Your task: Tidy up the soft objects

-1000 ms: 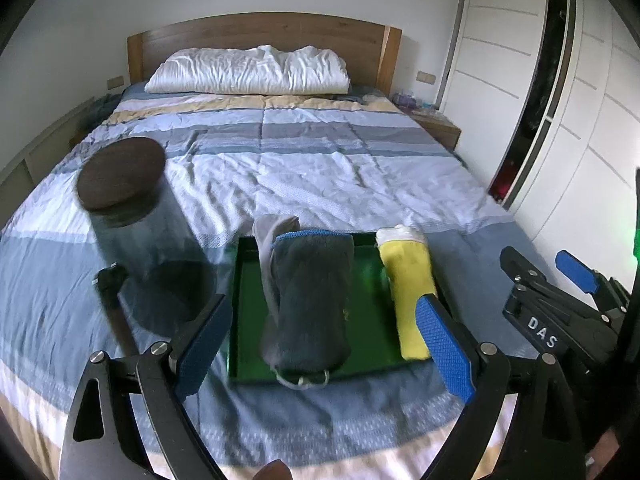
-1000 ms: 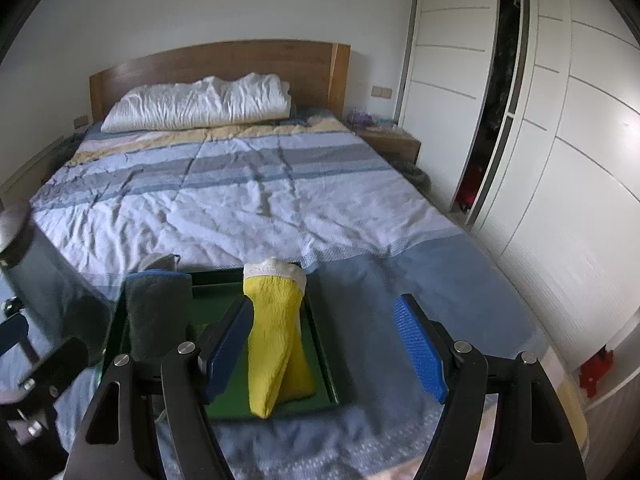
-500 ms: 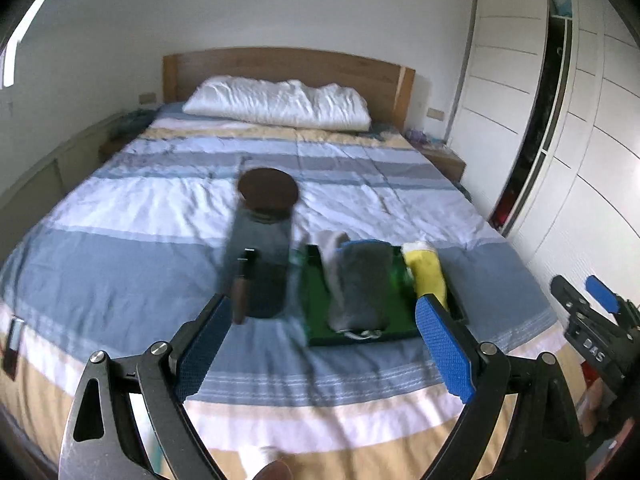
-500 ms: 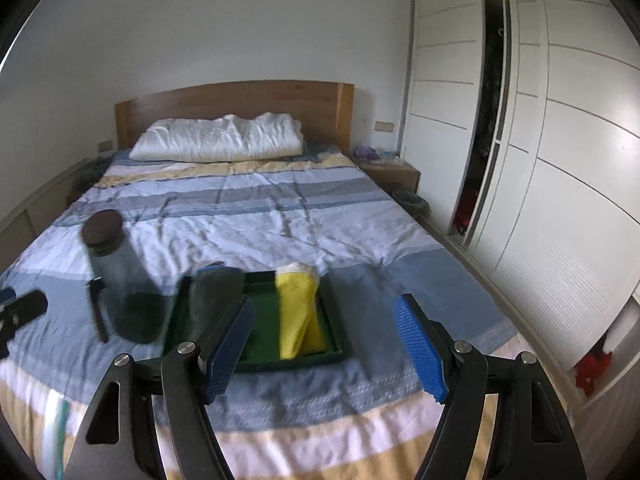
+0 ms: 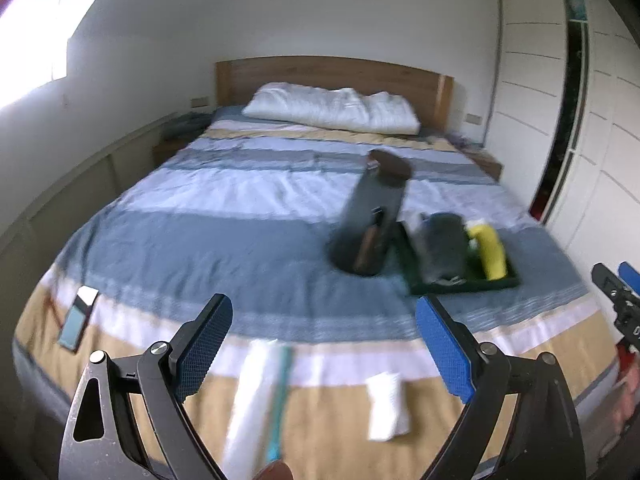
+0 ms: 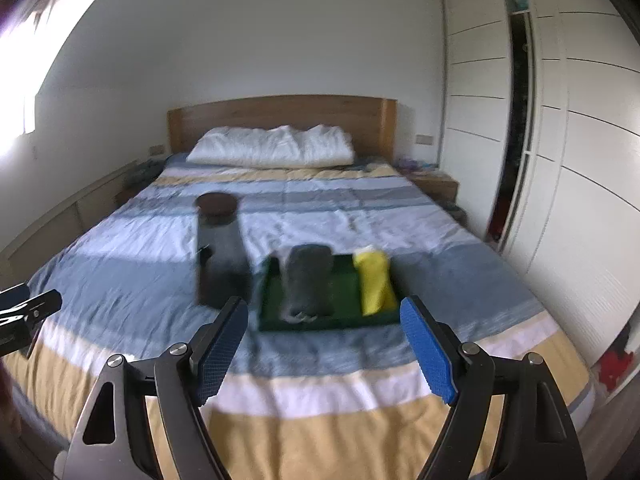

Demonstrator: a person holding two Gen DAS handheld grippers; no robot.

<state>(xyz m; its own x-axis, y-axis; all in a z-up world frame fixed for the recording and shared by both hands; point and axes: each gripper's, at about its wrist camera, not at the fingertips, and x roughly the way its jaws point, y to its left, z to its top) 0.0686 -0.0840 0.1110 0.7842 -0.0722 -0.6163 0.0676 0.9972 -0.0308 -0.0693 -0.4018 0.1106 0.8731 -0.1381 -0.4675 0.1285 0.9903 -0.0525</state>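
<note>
Lying far left of the left gripper (image 5: 322, 344), well beyond its left finger, a phone-like slab (image 5: 78, 317) sits on the tan band of the striped bedspread (image 5: 224, 240). Both of this gripper's blue pads are spread wide and grasp nothing. Directly below and between them, near the bed's foot, lies a white rolled cloth with a teal edge (image 5: 260, 400), blurred, and a small white folded cloth (image 5: 386, 404) sits just inside the right finger. Far ahead and right of the right finger stands a dark cylindrical jar with a brown lid (image 5: 374, 220), touching or just beside a green tray (image 5: 460, 286). In the tray lie a grey rolled towel (image 5: 442, 246) and, at its right side, a yellow rolled cloth (image 5: 490, 250).

The right gripper (image 6: 324, 344) is likewise released and empty, with the tray ahead between its fingers, the grey roll toward the left finger and the yellow one toward the right.

The two white cloths look like the pieces not yet in the tray. They should be light, limp and compressible, with nothing fragile or slippery about them. A loose roll may unwind or sag if pinched at one end, so I would take each across its middle, fingers straddling the roll, pressing slightly into the soft bedding.
</note>
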